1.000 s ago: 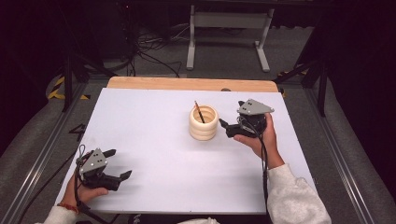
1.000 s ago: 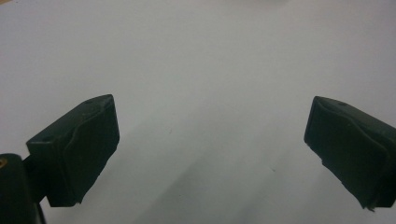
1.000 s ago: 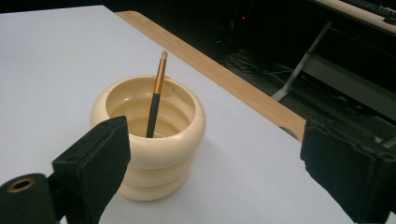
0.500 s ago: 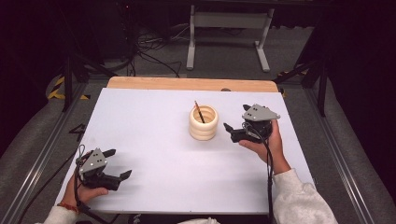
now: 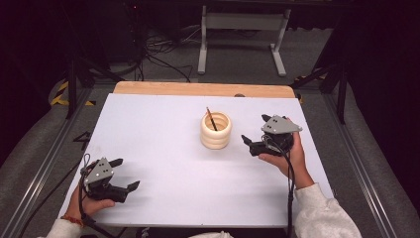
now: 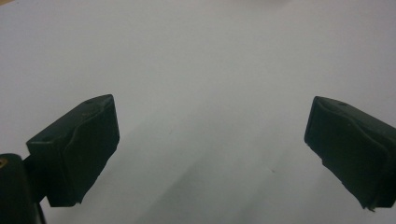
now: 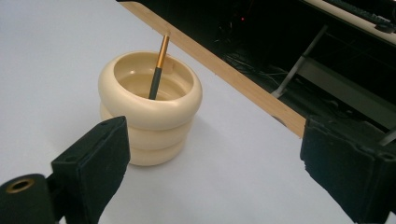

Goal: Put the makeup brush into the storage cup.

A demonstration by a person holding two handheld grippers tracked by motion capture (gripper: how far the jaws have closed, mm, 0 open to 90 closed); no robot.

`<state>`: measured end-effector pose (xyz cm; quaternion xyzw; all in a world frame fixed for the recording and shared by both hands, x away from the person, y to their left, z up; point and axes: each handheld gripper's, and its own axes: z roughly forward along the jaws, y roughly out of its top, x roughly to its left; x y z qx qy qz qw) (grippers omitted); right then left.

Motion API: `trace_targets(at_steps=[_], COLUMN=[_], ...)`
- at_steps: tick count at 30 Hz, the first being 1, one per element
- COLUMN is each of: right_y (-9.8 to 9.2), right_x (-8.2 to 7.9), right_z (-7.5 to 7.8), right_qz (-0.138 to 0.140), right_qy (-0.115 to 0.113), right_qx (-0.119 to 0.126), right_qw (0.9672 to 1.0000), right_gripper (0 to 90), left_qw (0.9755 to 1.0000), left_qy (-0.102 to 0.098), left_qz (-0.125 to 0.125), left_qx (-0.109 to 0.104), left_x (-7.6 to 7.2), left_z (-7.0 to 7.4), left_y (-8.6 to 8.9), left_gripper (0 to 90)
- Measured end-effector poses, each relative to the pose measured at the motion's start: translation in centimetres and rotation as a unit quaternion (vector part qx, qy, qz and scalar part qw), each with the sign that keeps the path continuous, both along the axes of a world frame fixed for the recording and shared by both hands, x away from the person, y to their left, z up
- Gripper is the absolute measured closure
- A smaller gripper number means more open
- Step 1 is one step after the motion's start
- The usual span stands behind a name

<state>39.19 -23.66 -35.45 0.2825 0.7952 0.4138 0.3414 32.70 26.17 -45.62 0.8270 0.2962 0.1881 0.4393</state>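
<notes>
In the cream cup point(image 5: 216, 131) | pen point(image 5: 211, 118) near-upright, top tilted away | right gripper point(image 5: 254, 134) near

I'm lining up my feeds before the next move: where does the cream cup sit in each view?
High view: the cup stands just right of the table's centre, left of the right gripper, apart from it.
Left gripper view: not in it; white tabletop between open jaws.
Right gripper view: the cup sits left of centre, beyond the left jaw.
Shared landmark: the thin stick leaning inside the cup.
</notes>
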Motion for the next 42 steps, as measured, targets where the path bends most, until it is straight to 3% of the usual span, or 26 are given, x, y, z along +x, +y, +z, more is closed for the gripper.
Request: trace_targets(at_steps=[30,42], right_y=[-2.3,-3.7], right_x=[-2.5,-3.2], right_z=[-1.9,-2.6], right_qz=[-0.008,-0.016], right_qy=[-0.004,-0.005], right_qx=[-0.018,-0.009], right_qw=[0.9998,0.9998], right_gripper=[8.9,8.7], left_qw=[1.0,1.0], left_qy=[0.0,0.002], left_qz=[-0.001,0.0], left_qx=[0.005,0.006], left_x=[-0.1,-0.1], left_z=[0.0,0.0], left_y=[0.0,-0.1], left_gripper=[4.1,4.0])
